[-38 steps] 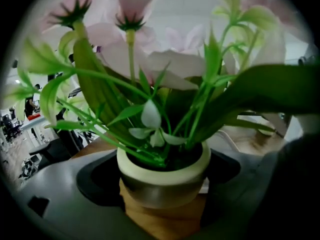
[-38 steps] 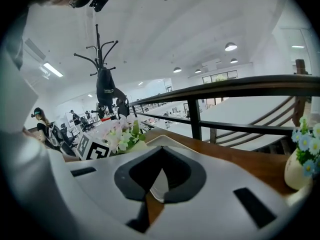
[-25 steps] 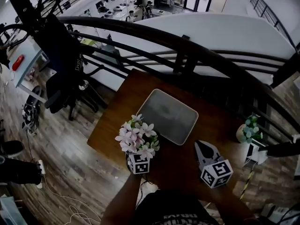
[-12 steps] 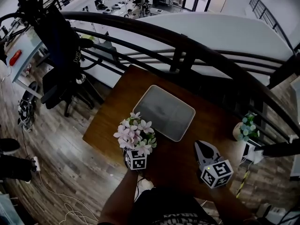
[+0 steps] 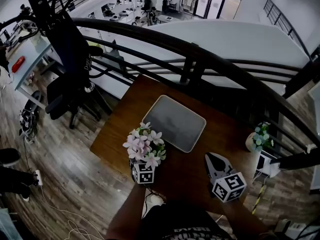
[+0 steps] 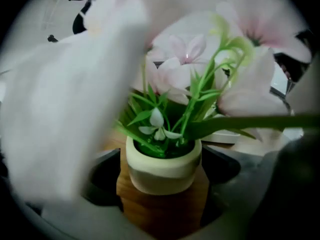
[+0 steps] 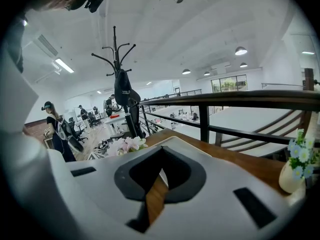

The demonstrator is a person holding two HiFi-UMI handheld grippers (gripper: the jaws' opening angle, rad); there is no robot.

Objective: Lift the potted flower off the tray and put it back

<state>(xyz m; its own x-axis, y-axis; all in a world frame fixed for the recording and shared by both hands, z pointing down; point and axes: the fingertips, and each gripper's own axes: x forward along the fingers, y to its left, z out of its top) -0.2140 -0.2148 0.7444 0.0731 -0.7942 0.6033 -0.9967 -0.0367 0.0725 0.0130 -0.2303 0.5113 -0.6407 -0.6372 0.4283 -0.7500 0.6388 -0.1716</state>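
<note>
The potted flower (image 5: 144,145), pink-white blooms in a cream pot (image 6: 162,167), stands off the grey tray (image 5: 176,122), just beyond its near-left corner over the wooden table (image 5: 116,129). My left gripper (image 5: 145,161) is shut on the pot, a jaw against each side, and the blooms hide most of it from above. I cannot tell whether the pot rests on the wood or hangs just above it. The tray has nothing on it. My right gripper (image 5: 210,157) rests on the table to the right of the tray, shut and holding nothing (image 7: 162,151).
A second small pot with blue-white flowers (image 5: 257,138) stands at the table's right edge (image 7: 296,165). A dark railing (image 5: 210,59) runs behind the table. A black coat rack (image 5: 65,34) stands to the left, beyond the table's left edge.
The head view has shifted slightly. The flower, tray and both grippers keep the same places relative to each other.
</note>
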